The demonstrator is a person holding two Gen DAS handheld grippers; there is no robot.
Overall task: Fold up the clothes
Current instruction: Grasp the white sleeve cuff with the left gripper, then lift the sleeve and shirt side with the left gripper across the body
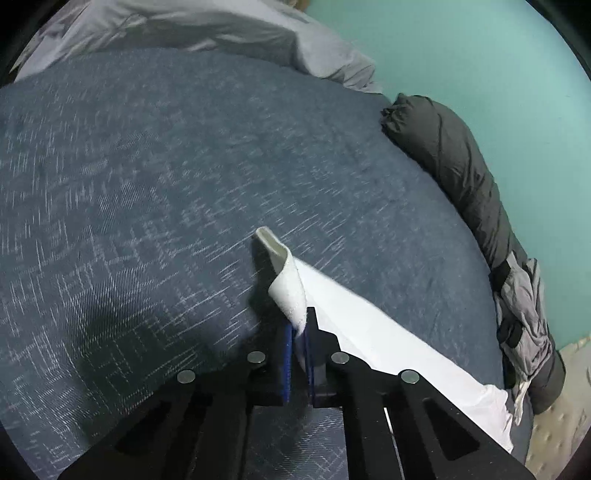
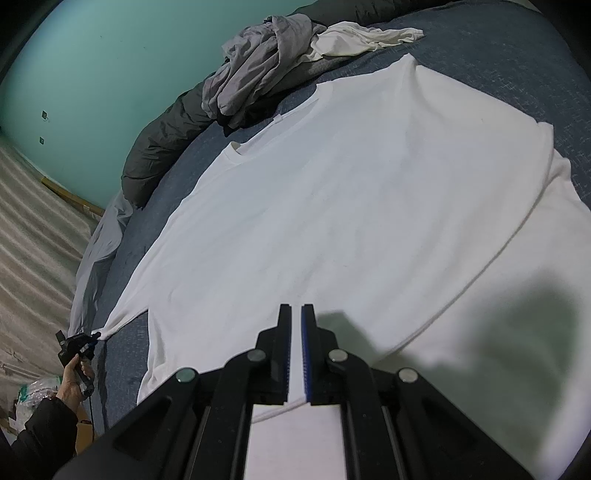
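A white T-shirt (image 2: 351, 203) lies spread flat on the blue bed cover (image 1: 166, 184), its neck towards the far side. In the left wrist view my left gripper (image 1: 299, 325) is shut on the rolled edge of the T-shirt (image 1: 369, 332), lifted a little off the cover. The right wrist view shows the same left gripper (image 2: 79, 341) at the stretched sleeve tip, held by a hand (image 2: 72, 384). My right gripper (image 2: 296, 310) is shut at the near hem, where white cloth shows between its pads.
A dark grey rolled quilt (image 1: 454, 166) runs along the bed's far edge against a teal wall (image 1: 461, 55). Crumpled grey clothes (image 2: 258, 70) and a cream garment (image 2: 369, 37) lie beyond the shirt's neck. A pale grey sheet (image 1: 184, 26) lies at the bed's end.
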